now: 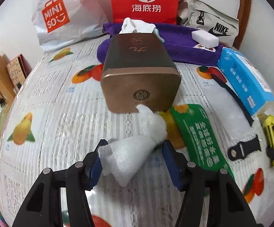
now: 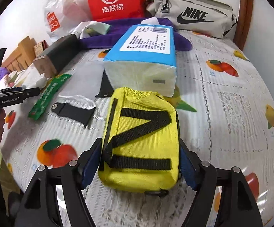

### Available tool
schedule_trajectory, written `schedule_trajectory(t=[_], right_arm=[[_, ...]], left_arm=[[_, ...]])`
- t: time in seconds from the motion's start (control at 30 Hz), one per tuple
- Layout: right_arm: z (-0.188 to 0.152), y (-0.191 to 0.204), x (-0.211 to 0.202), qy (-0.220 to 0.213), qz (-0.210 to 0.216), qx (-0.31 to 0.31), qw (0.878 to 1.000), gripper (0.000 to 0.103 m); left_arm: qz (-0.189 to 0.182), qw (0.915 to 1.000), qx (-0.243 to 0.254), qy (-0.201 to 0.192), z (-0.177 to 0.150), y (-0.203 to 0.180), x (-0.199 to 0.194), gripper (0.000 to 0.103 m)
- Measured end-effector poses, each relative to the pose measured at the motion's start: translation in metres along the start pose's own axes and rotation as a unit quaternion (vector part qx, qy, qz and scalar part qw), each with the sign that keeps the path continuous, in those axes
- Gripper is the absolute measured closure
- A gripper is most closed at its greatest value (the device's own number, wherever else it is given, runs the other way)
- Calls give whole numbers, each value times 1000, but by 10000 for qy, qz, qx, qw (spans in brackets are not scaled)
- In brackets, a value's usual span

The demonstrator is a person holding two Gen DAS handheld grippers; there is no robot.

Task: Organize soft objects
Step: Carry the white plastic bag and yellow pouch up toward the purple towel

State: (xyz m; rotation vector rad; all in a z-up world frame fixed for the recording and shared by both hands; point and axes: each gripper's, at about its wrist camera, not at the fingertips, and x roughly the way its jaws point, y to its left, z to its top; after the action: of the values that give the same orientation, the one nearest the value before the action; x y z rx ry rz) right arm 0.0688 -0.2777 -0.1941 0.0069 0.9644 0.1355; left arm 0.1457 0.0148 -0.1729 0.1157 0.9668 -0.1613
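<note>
Your left gripper [image 1: 134,151] tilts down at the fruit-print tablecloth [image 1: 61,113], jaws apart around a crumpled white tissue [image 1: 137,143] just in front of the bronze rectangular tin [image 1: 139,75]; whether the pads press it, I cannot tell. Right of that tin, your right gripper [image 2: 139,160] angles down, jaws straddling the yellow fabric pouch with black straps [image 2: 140,141], contact unclear.

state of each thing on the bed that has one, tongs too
left tongs: open, white tissue between them
right tongs: open, astride yellow pouch
bronze box: lying on its side
blue tissue pack: near end open
Nike bag: zipped
</note>
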Motion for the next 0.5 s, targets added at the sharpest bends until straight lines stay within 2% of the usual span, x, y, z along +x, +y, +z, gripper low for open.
schedule_trajectory(t=[0.07,0.13,0.17,0.23,0.33,0.5], right_arm=[[1,3,4,-12,-86,-16,10000,18],[2,6,5,-61,-167,-11,9998,15],[2,6,6,-91,-213,-13,9997,16],[3,6,3,-132,-235,-7,9996,32],[5,3,-1,-79,-150,4,9999,38],[8,6,-12,-147,-160,-92,9997,38]], left_arm=[[-5,10000,-21,-53,2,-1,2,48],[-38,9999,-30,-103,2,-2,2,70],[-52,9999,-32,-104,3,-2,1,74],[-106,9999,-32,-83,3,-3,0,90],[-176,9998,-43,-54,0,-1,-6,93],[-346,9992,-183,-102,-2,6,-26,93]])
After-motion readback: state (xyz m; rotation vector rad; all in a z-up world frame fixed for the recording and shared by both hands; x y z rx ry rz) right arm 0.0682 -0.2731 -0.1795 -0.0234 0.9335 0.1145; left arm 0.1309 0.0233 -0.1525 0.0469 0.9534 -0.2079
